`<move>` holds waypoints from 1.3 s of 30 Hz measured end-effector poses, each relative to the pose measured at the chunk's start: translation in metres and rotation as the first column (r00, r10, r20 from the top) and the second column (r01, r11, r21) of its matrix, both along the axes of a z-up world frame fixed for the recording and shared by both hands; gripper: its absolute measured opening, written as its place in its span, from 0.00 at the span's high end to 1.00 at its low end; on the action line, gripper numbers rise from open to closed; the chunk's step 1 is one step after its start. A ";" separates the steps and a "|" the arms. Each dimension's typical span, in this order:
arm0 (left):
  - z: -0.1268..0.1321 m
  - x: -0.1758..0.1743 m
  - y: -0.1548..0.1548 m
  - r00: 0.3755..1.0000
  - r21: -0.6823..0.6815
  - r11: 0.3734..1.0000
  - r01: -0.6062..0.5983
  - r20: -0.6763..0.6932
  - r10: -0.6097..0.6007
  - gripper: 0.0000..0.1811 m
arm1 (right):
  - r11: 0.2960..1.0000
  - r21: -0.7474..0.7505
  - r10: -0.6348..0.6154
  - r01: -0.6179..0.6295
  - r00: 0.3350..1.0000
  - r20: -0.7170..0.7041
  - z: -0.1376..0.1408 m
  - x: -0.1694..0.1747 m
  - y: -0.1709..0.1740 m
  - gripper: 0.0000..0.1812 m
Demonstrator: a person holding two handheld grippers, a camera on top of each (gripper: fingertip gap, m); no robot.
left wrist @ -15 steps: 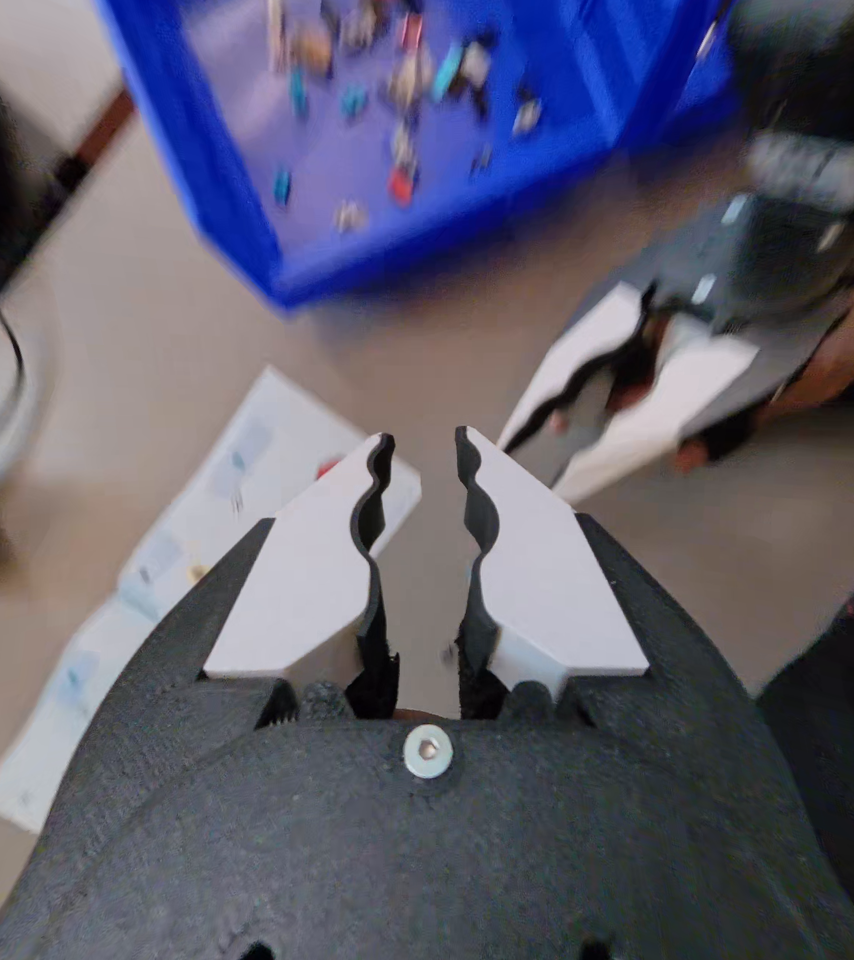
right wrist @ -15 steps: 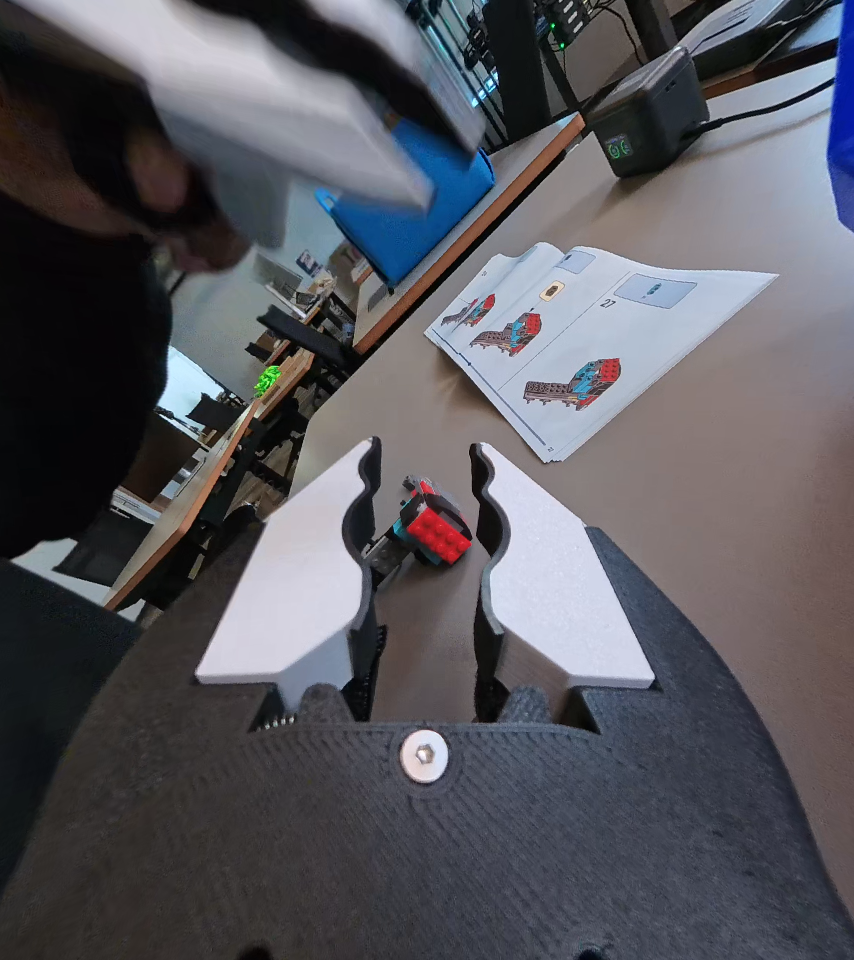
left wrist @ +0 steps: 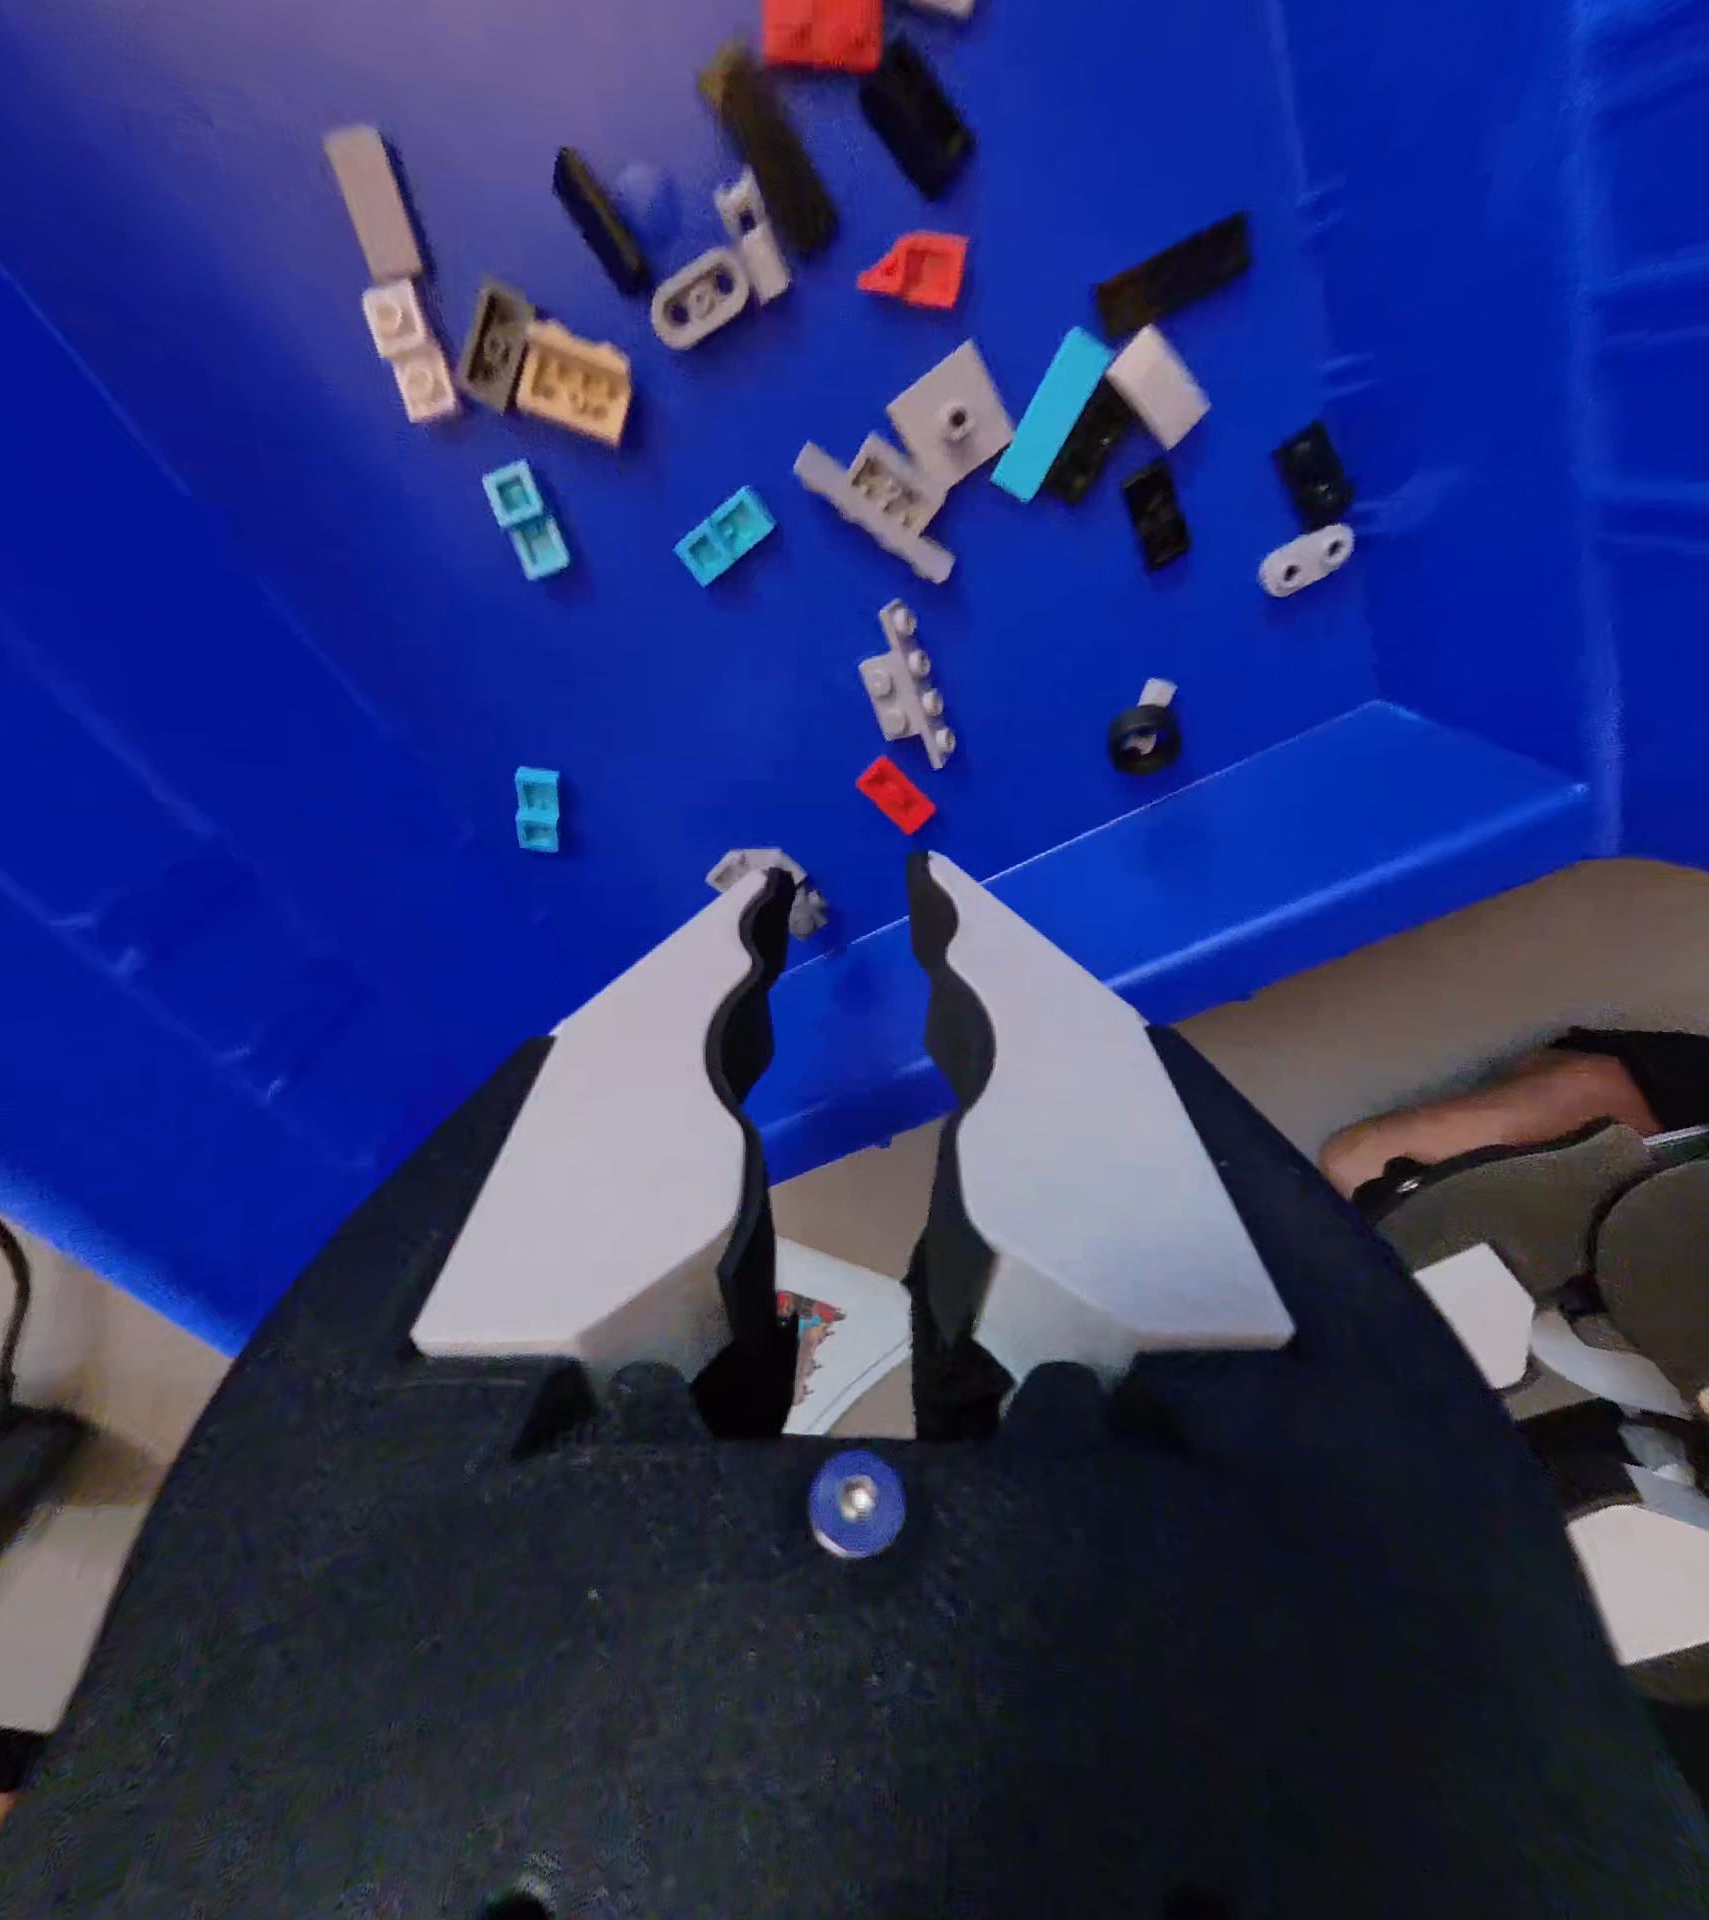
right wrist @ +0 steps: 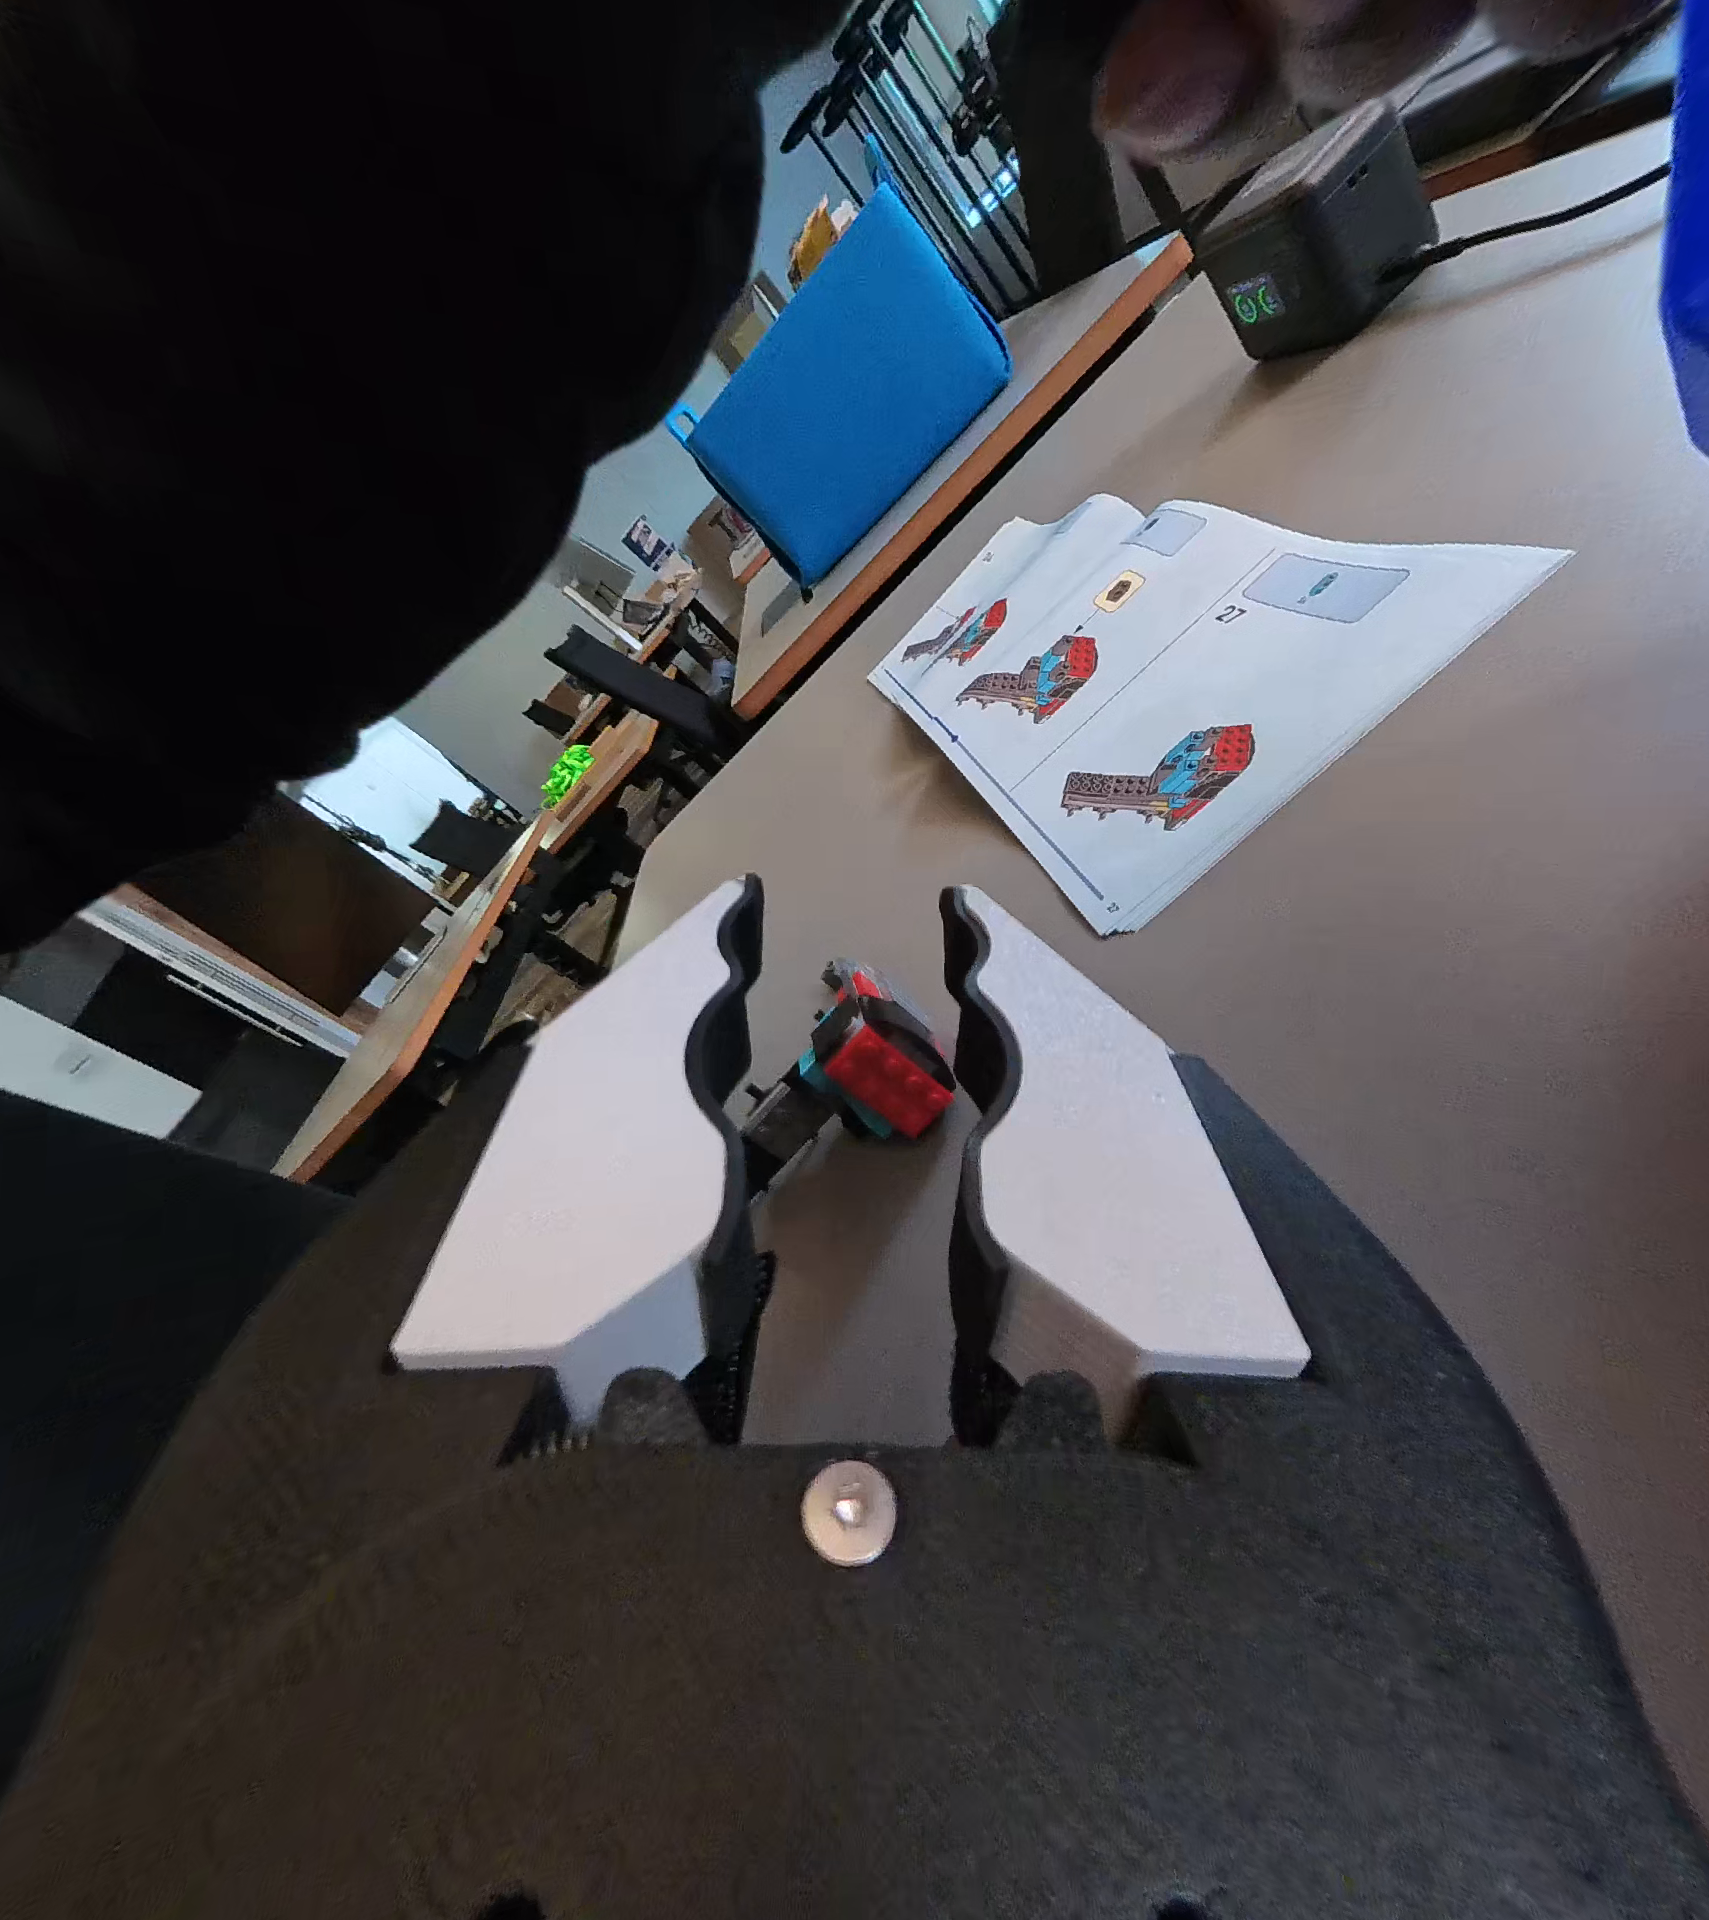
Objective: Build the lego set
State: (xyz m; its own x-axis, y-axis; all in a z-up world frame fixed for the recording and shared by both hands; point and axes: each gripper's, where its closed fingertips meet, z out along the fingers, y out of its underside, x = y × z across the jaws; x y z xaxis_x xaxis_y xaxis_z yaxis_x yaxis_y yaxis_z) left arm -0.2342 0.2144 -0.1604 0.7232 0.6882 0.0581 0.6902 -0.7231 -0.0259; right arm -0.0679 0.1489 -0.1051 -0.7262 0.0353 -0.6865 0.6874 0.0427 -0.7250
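**Left gripper over the parts bin, right gripper framing the half-built model**

The left gripper (left wrist: 845, 878) hangs over the front lip of the blue bin (left wrist: 1297, 790), its jaws parted by a narrow gap and holding nothing. Just past its left fingertip lies a small grey piece (left wrist: 762, 873), partly hidden; whether they touch cannot be told. A small red plate (left wrist: 894, 795) lies just beyond the tips, with a grey studded piece (left wrist: 907, 686) behind it, and teal, black, tan and grey parts are scattered over the bin floor.

The right gripper (right wrist: 850, 899) is low over the beige table (right wrist: 1452, 1039), jaws open wider and empty. The partly built lego model (right wrist: 881, 1070), red, teal and black, sits on the table between the fingers, close to the right one. The open instruction booklet (right wrist: 1245, 686) lies farther off, near a black adapter (right wrist: 1317, 239).
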 end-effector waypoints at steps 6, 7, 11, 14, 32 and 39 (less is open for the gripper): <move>-0.012 0.005 -0.015 0.998 -0.080 0.996 -0.031 0.050 0.035 0.87 | 1.000 0.000 -0.002 0.002 1.000 0.006 0.000 -0.001 0.000 0.81; -0.014 0.005 -0.013 0.998 -0.079 0.996 -0.034 0.055 0.039 0.87 | 1.000 0.000 -0.002 0.002 1.000 0.004 0.000 -0.001 0.000 0.81; -0.015 0.007 -0.014 0.997 -0.092 0.995 -0.038 0.061 0.044 0.87 | 1.000 0.000 -0.005 0.005 1.000 0.001 0.000 -0.001 0.000 0.81; -0.014 0.009 -0.019 0.997 -0.113 0.993 -0.043 0.059 0.050 0.87 | 1.000 0.006 -0.006 0.006 1.000 -0.006 -0.001 0.000 0.000 0.81; -0.020 0.008 -0.024 0.994 -0.097 0.993 -0.069 0.078 0.077 0.88 | 1.000 0.020 -0.007 0.007 1.000 -0.017 -0.002 0.001 -0.001 0.81; -0.021 0.005 -0.022 0.995 -0.100 0.993 -0.058 0.081 0.066 0.90 | 1.000 0.022 -0.005 0.006 1.000 -0.014 -0.003 0.001 -0.002 0.81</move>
